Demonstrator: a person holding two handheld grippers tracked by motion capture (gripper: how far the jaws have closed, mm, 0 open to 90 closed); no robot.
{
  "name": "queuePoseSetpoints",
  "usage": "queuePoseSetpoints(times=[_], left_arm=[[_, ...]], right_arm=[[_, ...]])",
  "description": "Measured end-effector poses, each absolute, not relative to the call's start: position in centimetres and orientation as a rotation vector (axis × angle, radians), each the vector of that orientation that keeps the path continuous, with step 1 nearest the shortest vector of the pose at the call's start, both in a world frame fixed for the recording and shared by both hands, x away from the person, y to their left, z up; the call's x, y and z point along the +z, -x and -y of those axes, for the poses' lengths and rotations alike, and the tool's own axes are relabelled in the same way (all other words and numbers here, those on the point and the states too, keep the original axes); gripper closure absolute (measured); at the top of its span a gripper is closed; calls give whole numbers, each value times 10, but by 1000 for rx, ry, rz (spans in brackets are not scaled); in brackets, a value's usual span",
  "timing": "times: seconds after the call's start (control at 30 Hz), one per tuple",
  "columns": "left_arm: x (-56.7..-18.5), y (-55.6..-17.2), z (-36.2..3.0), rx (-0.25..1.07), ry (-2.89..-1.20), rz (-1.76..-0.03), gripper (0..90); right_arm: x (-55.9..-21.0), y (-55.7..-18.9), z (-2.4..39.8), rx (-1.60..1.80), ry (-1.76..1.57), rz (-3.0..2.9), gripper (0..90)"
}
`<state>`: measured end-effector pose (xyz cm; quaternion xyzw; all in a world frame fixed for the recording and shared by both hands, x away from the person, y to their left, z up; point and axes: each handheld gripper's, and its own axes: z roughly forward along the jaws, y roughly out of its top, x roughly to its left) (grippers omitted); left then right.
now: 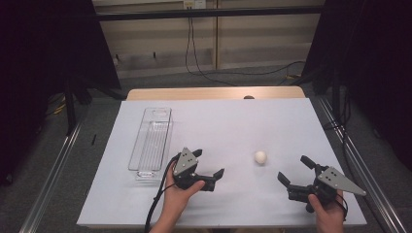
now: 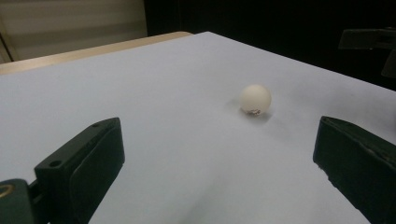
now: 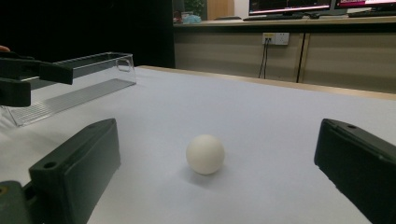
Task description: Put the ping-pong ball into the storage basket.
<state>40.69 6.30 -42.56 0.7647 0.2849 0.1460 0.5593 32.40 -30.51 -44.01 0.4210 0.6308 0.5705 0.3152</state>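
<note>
Between the left tongs point(image 1: 210, 164) and right tongs point(image 1: 294, 171), both spread wide, lies the white ball point(image 1: 260, 157), touching neither.

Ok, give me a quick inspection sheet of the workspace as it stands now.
Surface: white sheet over a wooden table, flat.
Job's things: white ball lies free between the two claws; a small brownish mark near its base in the left gripper view.
Clutter: clear plastic tray at the left, apparently empty.
Grippers: left claw open, right claw open, both aimed at the ball, neither touching it.
Cables: black cable trails from the left claw.
Surroundings: dark curtains at the sides, wall cables behind.
</note>
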Motion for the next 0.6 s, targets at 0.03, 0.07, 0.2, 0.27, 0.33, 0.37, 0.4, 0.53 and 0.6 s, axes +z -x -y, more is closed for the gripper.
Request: queuePoseSetpoints(times=[0.03, 0.07, 0.2, 0.27, 0.33, 0.37, 0.4, 0.53, 0.6], left_arm=[[-426, -408, -63, 346, -1807, -666, 21], [-426, -408, -61, 341, -1803, -676, 22], [-427, -410, -59, 331, -1816, -664, 22], [-427, -409, -57, 326, -1812, -679, 22], [-427, -410, -55, 327, -1823, -678, 22], [-428, -411, -54, 320, -1820, -678, 22], [-428, -411, -53, 322, -1835, -675, 22], [-430, -413, -45, 303, -1841, -674, 22], [-429, -414, -42, 303, -1849, -668, 22]], right_arm=[[-440, -324, 305, 1502, -1109, -1665, 0], [-440, -324, 305, 1504, -1106, -1668, 0], [-440, -324, 305, 1500, -1107, -1667, 0], [-440, -325, 305, 1504, -1109, -1664, 0], [-440, -325, 304, 1502, -1116, -1659, 1], [-440, -325, 304, 1502, -1117, -1660, 1], [-440, -325, 304, 1495, -1103, -1670, 1], [-440, -325, 304, 1494, -1093, -1674, 1], [-440, -325, 304, 1497, -1091, -1679, 1]])
